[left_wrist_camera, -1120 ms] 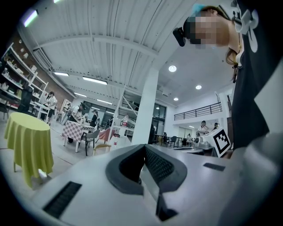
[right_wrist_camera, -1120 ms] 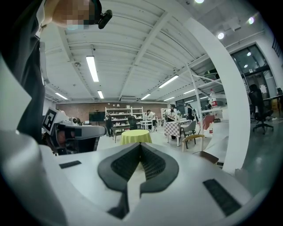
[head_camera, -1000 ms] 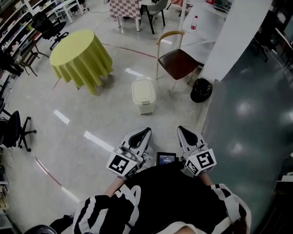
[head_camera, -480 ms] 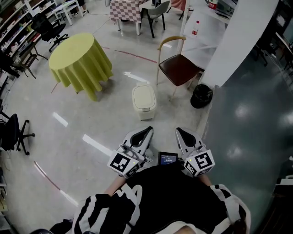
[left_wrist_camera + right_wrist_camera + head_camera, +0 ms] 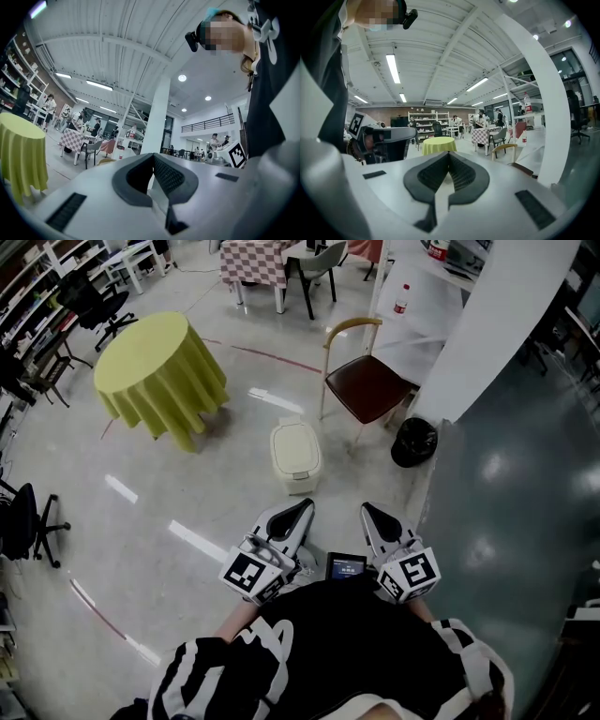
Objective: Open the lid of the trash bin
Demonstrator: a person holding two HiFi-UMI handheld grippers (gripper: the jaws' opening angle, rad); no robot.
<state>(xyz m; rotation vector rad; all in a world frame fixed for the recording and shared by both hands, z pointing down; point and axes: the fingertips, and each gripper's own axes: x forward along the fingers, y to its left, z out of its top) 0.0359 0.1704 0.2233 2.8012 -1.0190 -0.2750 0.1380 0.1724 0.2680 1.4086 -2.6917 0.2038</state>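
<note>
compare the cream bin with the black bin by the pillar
The cream bin is pale and boxy; the black bin is dark and round. The cream bin's lid is shut flat; the black bin shows no clear lid. The cream bin stands on open floor, the black bin at the foot of the white pillar. Both stand near the chair.

The trash bin point(image 5: 295, 454) stands on the floor point(image 5: 141, 521) ahead of the person, well beyond the left tool point(image 5: 298, 510) and right tool point(image 5: 369, 509), held side by side. A round table point(image 5: 159, 376) lies left of it, a chair point(image 5: 368, 381) behind to its right, and a second bin point(image 5: 413, 440) beside the chair, at a pillar's point(image 5: 487, 324) foot.
</note>
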